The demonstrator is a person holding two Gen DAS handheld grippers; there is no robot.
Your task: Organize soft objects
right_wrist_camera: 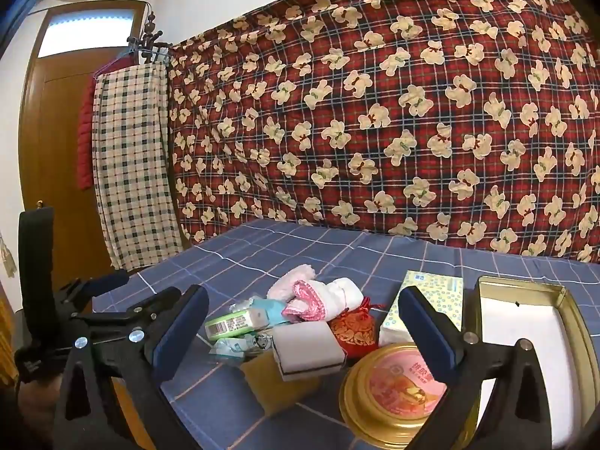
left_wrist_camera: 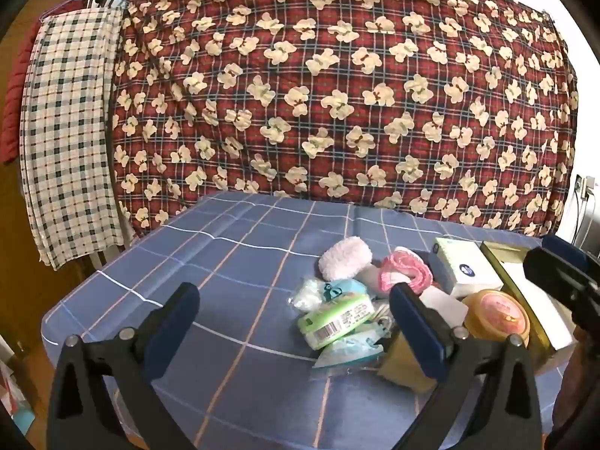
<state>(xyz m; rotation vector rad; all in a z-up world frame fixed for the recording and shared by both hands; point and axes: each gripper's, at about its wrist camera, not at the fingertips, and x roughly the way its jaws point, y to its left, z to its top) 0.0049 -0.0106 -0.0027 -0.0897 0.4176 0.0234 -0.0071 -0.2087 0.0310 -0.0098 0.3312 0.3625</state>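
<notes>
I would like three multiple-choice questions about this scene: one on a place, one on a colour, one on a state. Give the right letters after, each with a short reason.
1. Where does the round gold tin stand?
A. beside the open rectangular tin
B. on the floor
C. on the hanging quilt

2. What colour is the embroidered pouch?
A. blue
B. red and gold
C. black

3. How is the rectangular tin?
A. open, with no lid on it
B. closed with a lid
C. overturned

Answers: 1 A, its edge sits next to that tin on the blue checked cloth. 2 B, red fabric with gold pattern. 3 A, the white inside shows.
</notes>
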